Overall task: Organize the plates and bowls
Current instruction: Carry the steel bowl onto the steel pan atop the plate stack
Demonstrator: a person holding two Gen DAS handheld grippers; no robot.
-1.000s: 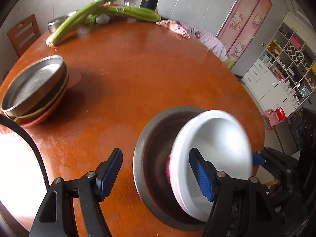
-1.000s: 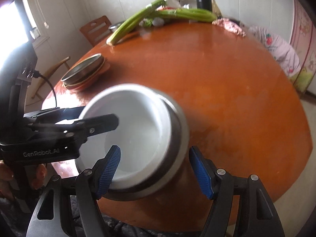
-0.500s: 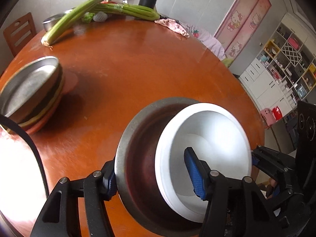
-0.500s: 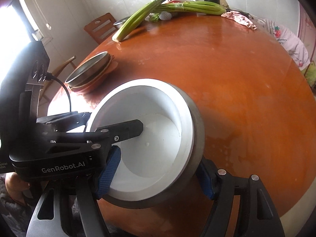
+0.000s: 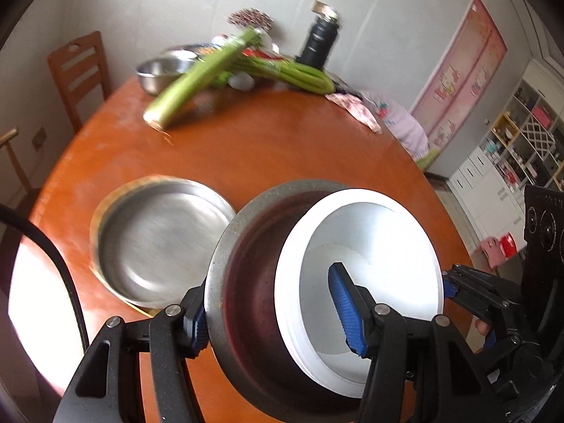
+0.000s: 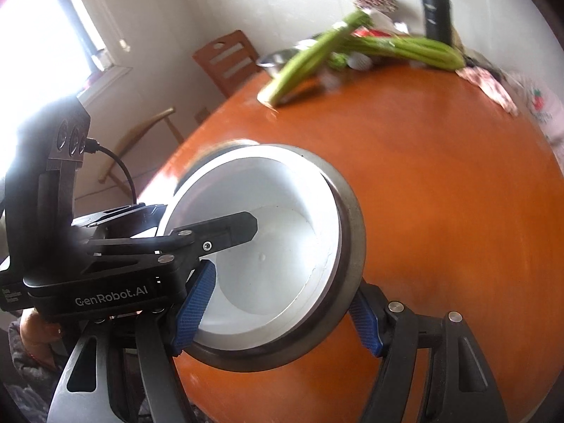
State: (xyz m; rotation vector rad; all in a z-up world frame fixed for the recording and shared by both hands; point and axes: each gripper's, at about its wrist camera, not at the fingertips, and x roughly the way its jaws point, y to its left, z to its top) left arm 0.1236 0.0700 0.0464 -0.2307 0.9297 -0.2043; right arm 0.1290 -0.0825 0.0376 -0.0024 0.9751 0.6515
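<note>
A steel bowl (image 5: 246, 264) with a white bowl (image 5: 380, 239) nested inside is held tilted above the round wooden table (image 5: 282, 148). My left gripper (image 5: 271, 303) is shut on the near-left wall, one pad outside the steel rim and one inside the white bowl. My right gripper (image 6: 282, 292) is shut on the opposite side of the steel bowl (image 6: 352, 218), with one pad inside the white bowl (image 6: 282, 211). A stack of plates topped by a steel plate (image 5: 158, 243) lies just left of the held bowls.
Long celery stalks (image 5: 211, 70), a small steel bowl (image 5: 162, 72), a black bottle (image 5: 320, 40) and a pink cloth (image 5: 356, 109) sit at the table's far side. A wooden chair (image 5: 79, 70) stands behind the table on the left. White shelves (image 5: 511, 162) line the right wall.
My left gripper closed on the bowls' wall. Both grippers then rose and carried the nested bowls left, so the plate stack now sits close beside them.
</note>
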